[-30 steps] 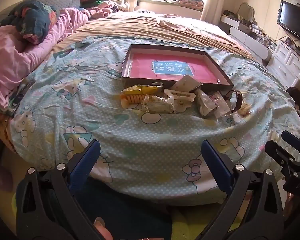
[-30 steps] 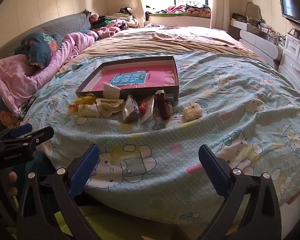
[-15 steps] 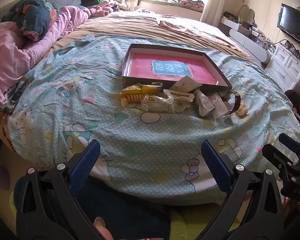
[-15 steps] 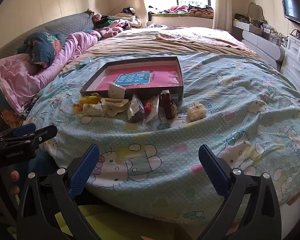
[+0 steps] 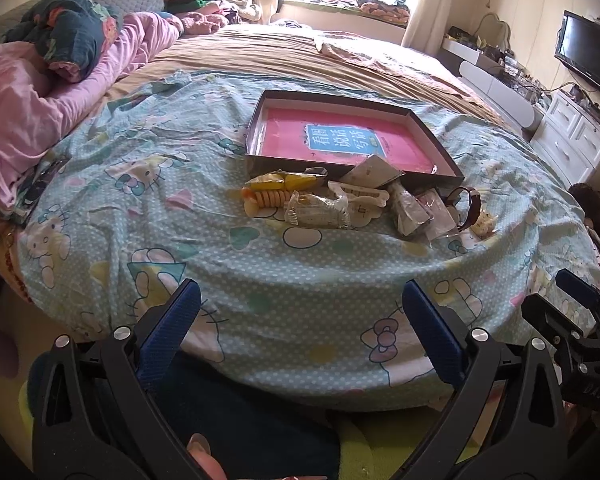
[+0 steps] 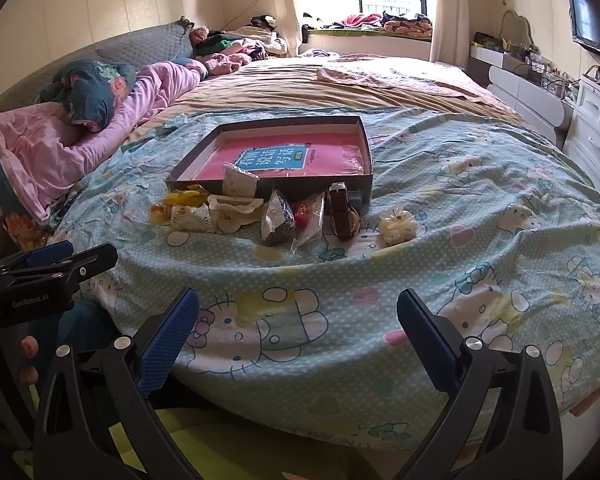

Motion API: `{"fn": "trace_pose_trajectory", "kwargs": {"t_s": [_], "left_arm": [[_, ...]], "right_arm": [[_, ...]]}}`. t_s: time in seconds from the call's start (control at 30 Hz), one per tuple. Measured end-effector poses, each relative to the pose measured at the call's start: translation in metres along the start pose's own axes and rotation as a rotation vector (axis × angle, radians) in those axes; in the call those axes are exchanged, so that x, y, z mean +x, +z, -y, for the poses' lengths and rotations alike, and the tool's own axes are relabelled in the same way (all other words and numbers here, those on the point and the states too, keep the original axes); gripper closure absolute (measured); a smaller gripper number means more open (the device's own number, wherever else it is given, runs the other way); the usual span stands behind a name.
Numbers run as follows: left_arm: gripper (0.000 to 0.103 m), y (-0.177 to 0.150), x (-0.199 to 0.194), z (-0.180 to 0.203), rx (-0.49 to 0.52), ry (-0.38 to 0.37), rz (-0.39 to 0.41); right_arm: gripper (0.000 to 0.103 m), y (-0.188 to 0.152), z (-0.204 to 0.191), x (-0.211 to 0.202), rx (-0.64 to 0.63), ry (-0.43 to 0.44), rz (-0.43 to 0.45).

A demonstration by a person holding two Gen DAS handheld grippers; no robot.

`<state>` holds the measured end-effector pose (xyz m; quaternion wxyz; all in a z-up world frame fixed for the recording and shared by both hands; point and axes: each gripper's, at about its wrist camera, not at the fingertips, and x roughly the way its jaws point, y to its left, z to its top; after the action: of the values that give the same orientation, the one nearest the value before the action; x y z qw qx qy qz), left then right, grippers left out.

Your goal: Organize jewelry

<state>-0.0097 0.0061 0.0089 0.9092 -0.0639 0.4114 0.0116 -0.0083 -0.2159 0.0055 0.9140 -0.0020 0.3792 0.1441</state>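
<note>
A shallow dark box (image 5: pixel 436 142) (image 6: pixel 366 148) with a pink sheet inside lies on the bed. In front of it lie several jewelry pieces in a row: a yellow bracelet (image 5: pixel 266 197) (image 6: pixel 184 199), a bagged white piece (image 5: pixel 318 211) (image 6: pixel 192 216), a white hair clip (image 5: pixel 360 192) (image 6: pixel 236 202), clear bags (image 5: pixel 414 210) (image 6: pixel 278 220), a brown-strap watch (image 5: pixel 470 208) (image 6: pixel 342 210) and a cream flower clip (image 5: pixel 485 224) (image 6: pixel 398 222). My left gripper (image 5: pixel 300 312) is open and empty before the bed edge. My right gripper (image 6: pixel 298 312) is open and empty too, well short of the items.
The bed wears a light blue cartoon sheet (image 5: pixel 160 200) (image 6: pixel 480 200). Pink bedding and pillows (image 5: pixel 28 108) (image 6: pixel 60 136) lie at the left. White drawers (image 5: pixel 572 140) and a TV (image 5: pixel 588 60) stand at the right. The other gripper shows at each view's edge (image 5: pixel 580 320) (image 6: pixel 40 276).
Both grippers have risen and tilted a little, so the box and items sit lower in view. Jaws stay open. Nothing on the bed has moved.
</note>
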Motion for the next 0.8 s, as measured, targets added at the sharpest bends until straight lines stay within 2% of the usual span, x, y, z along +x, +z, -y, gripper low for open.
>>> {"fn": "trace_pose_trajectory", "kwargs": {"t_s": [0.8], "left_arm": [[0.008,0.0049,-0.0064,-0.0057,-0.011,0.004,0.011]], "right_arm": [[0.004,0.0007,-0.0056,-0.0032,-0.005,0.005,0.009]]}}
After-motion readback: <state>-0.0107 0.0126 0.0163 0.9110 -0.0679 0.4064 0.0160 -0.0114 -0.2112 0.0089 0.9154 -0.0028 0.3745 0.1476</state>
